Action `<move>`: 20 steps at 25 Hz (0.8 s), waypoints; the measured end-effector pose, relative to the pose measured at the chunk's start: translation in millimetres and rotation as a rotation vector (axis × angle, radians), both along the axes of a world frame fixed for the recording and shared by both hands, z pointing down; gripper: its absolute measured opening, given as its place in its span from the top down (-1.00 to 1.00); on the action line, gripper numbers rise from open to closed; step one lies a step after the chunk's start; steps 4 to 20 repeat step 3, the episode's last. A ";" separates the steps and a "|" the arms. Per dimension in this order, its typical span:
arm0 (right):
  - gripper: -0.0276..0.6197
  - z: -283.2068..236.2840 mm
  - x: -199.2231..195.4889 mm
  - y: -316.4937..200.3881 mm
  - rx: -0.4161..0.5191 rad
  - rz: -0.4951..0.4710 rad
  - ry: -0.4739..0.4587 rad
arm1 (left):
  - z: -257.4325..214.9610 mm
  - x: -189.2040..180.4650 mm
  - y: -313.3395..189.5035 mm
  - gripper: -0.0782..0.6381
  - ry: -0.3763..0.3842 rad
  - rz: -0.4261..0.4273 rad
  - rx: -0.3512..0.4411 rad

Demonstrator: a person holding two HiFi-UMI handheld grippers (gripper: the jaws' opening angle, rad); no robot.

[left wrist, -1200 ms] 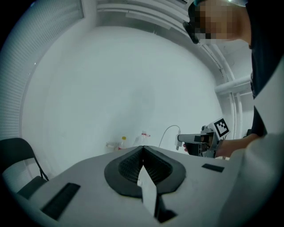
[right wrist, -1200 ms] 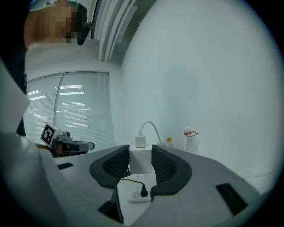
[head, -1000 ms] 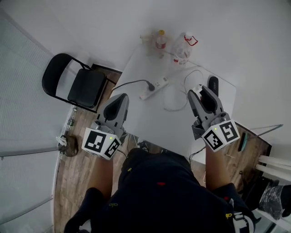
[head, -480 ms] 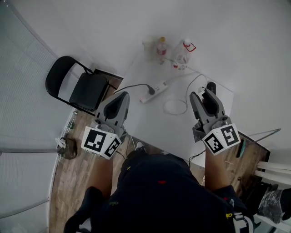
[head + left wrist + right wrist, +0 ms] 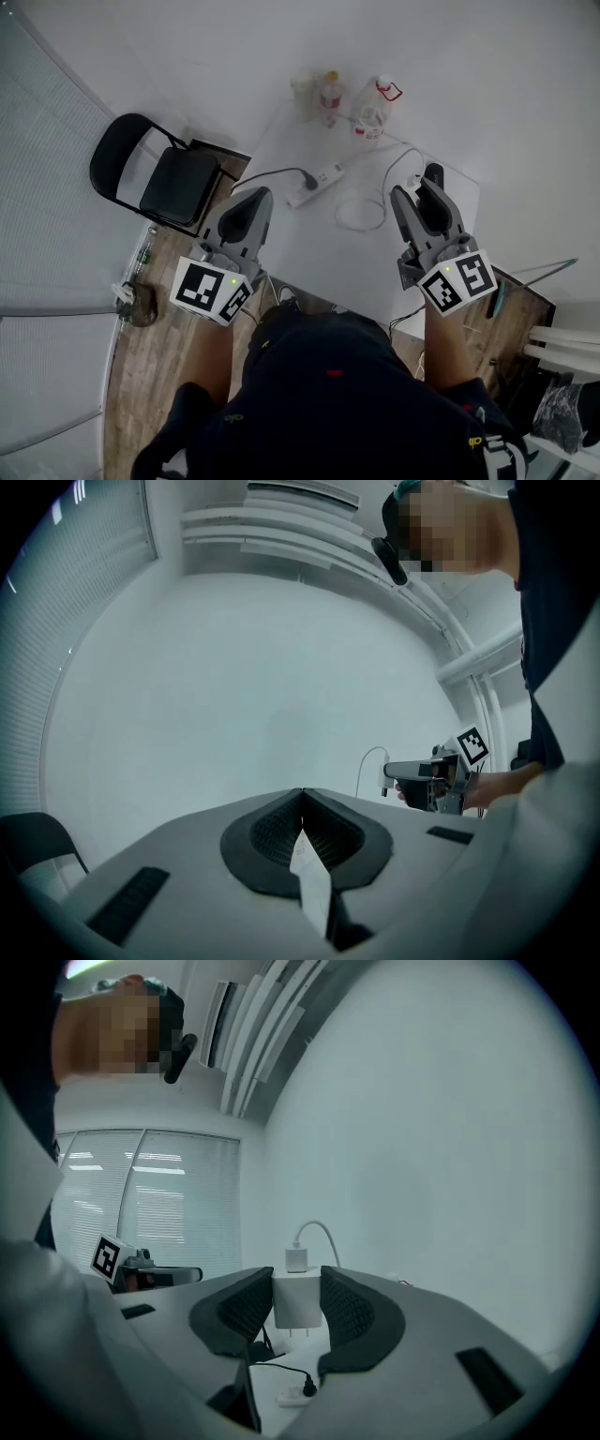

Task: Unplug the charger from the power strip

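Observation:
My right gripper (image 5: 413, 190) is held level above the white table (image 5: 309, 255), shut on a white charger (image 5: 296, 1303) whose two prongs point down. The charger's white cable (image 5: 362, 217) arcs off its top and loops on the table. The white power strip (image 5: 317, 183) lies farther back on the table with a black plug (image 5: 310, 177) in one socket. It shows below the jaws in the right gripper view, power strip (image 5: 291, 1395). My left gripper (image 5: 251, 197) hovers over the table's left edge, shut and holding nothing; its pads meet at the tip (image 5: 302, 792).
Two plastic bottles (image 5: 328, 92) (image 5: 373, 109) stand at the table's far corner by the wall. A black object (image 5: 434, 174) lies at the right edge. A black folding chair (image 5: 164, 175) stands on the wooden floor to the left.
Both grippers have lifted a little, the right one still holding the charger. The power strip and black plug lie as before.

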State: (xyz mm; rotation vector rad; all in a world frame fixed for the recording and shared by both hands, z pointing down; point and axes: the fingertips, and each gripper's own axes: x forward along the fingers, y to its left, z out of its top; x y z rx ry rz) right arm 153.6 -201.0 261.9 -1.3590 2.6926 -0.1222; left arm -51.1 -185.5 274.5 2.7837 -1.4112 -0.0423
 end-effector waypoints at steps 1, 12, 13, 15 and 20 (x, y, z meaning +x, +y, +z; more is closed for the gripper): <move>0.39 0.9 -0.1 -1.6 -0.001 0.001 0.000 | 1.4 0.5 -1.2 0.72 0.000 0.003 -0.002; 0.39 2.9 -0.3 -3.5 -0.004 0.003 0.000 | 4.1 1.5 -2.5 0.72 0.003 0.009 -0.005; 0.39 2.9 -0.3 -3.5 -0.004 0.003 0.000 | 4.1 1.5 -2.5 0.72 0.003 0.009 -0.005; 0.39 2.9 -0.3 -3.5 -0.004 0.003 0.000 | 4.1 1.5 -2.5 0.72 0.003 0.009 -0.005; 0.39 2.9 -0.3 -3.5 -0.004 0.003 0.000 | 4.1 1.5 -2.5 0.72 0.003 0.009 -0.005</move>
